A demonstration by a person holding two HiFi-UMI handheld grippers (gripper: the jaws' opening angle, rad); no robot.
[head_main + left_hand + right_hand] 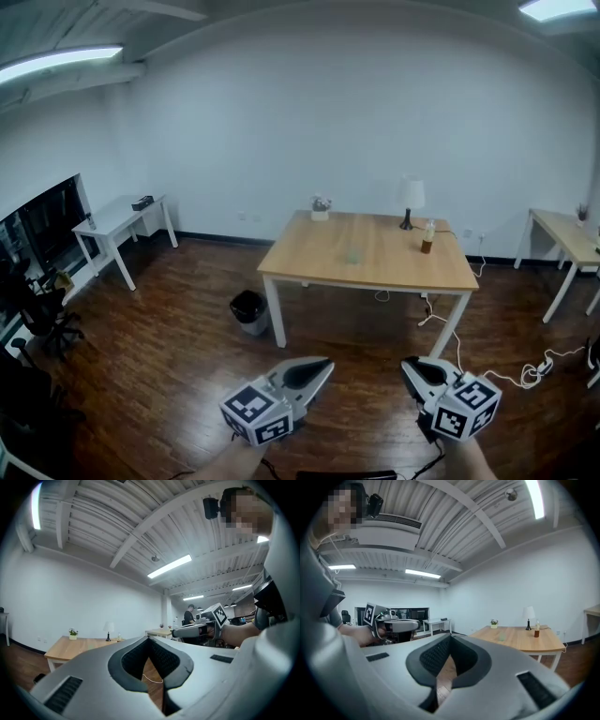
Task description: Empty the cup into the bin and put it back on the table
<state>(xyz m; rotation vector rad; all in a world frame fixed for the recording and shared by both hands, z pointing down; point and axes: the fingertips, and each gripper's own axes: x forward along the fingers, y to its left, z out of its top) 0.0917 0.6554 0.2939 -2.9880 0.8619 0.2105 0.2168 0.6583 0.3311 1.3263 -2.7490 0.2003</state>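
A small pale translucent cup [353,253] stands near the middle of the wooden table [309,265], far ahead of me. In the right gripper view the cup [502,635] shows on the same table [543,644]. A black bin [249,310] sits on the floor by the table's front left leg. My left gripper [325,365] and right gripper [408,365] hang low over the wooden floor, well short of the table. Each has its jaws together with nothing between them, as seen in the left gripper [150,641] and right gripper [450,638] views.
On the table stand a lamp [411,200], a brown bottle [428,237] and a small potted plant [321,208]. White side tables stand at the left [120,217] and right [565,234]. Cables and a power strip [536,369] lie right of the table; an office chair [49,319] is far left.
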